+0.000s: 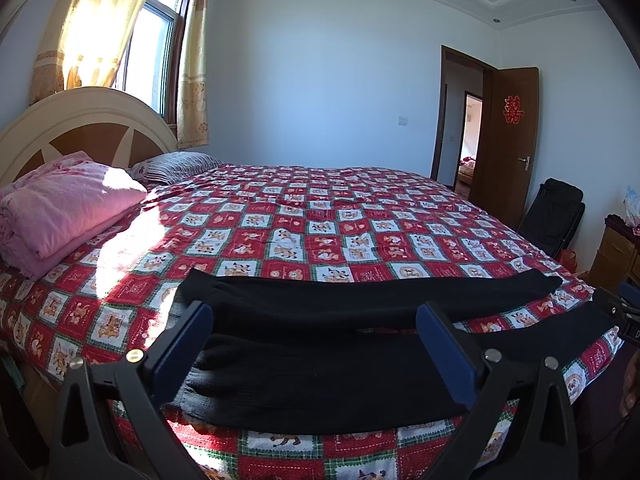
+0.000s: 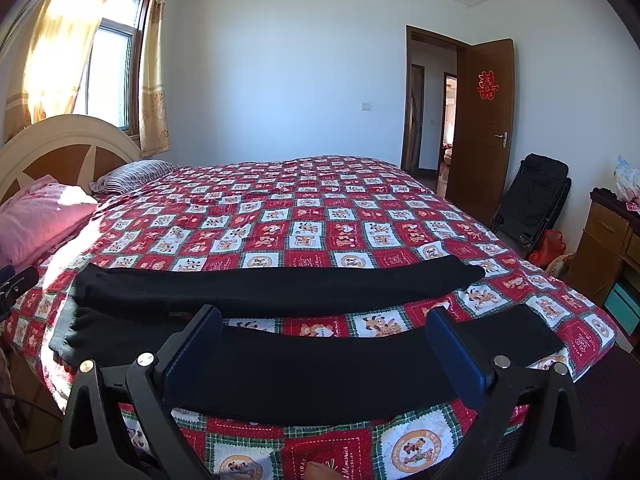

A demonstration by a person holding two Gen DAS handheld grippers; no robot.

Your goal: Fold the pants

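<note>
Black pants (image 1: 320, 360): spread flat along near edge of bed (image 1: 360, 220), legs parted. Soft, limp, light, likely; pinch waistband and cuffs. Left gripper (image 1: 314, 344), right gripper (image 2: 322, 344): jaws wide apart, empty.

The bed (image 1: 400, 216) is cut off at the lower frame edge. The dresser (image 2: 608, 240) is clipped at the right edge.
</note>
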